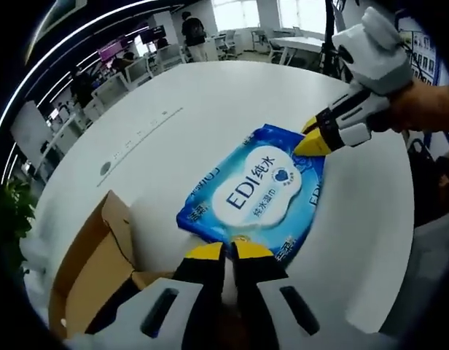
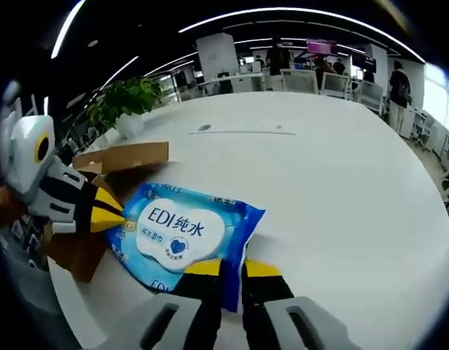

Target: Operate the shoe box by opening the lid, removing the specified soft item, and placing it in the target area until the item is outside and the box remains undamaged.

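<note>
A blue wet-wipes pack (image 1: 257, 189) with a white label lies flat just over the white table, held at two opposite ends. In the left gripper view my left gripper (image 1: 229, 251) is shut on its near edge, and my right gripper (image 1: 315, 138) comes in from the right, pinching the far corner. In the right gripper view the pack (image 2: 181, 226) runs between the yellow tips of my right gripper (image 2: 232, 268), while my left gripper (image 2: 108, 213) pinches its left edge. The open cardboard shoe box (image 1: 93, 270) sits beside the pack, its flap up (image 2: 122, 157).
The round white table (image 1: 210, 109) stretches wide beyond the pack (image 2: 341, 182). A potted plant (image 2: 130, 98) stands past the box. Office chairs, desks and standing people (image 1: 192, 33) fill the room behind the table.
</note>
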Motion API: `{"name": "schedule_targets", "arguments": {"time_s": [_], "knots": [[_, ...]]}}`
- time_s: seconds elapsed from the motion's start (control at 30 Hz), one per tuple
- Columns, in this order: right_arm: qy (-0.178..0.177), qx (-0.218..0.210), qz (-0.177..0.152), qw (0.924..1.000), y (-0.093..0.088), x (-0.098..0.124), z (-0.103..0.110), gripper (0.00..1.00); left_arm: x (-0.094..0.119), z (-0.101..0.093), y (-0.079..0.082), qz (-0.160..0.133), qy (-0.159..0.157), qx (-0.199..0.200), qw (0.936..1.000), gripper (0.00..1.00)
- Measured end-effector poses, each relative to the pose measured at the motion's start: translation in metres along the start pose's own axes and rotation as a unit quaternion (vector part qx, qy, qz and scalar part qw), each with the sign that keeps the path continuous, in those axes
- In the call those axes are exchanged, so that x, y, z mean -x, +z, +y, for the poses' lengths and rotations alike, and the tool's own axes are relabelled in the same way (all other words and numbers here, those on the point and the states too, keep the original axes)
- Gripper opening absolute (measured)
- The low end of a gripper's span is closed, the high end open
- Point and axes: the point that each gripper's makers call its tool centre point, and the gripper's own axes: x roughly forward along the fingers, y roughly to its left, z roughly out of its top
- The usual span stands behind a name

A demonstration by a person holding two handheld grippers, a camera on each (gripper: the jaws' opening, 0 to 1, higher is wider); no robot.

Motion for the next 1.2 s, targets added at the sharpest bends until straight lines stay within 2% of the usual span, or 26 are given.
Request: {"name": "schedule_targets", "arguments": {"time_s": [0.3,0.83,1.2], "knots": [[0.001,0.005,-0.009,0.9999,0.004,0.012,0.001,0.15,0.008,-0.002,0.003,-0.010,-0.015,0.024,0.9995,0.11],[0.016,0.018,-0.021,0.9995,0.009,0.038,0.022,0.27,0.039,-0.004,0.014,-0.045,-0.053,0.084,0.9940,0.15],[0.026,0.026,-0.035,0.9987,0.022,0.056,0.036,0.35,0.067,0.012,0.014,-0.067,-0.060,0.119,0.9888,0.18]]}}
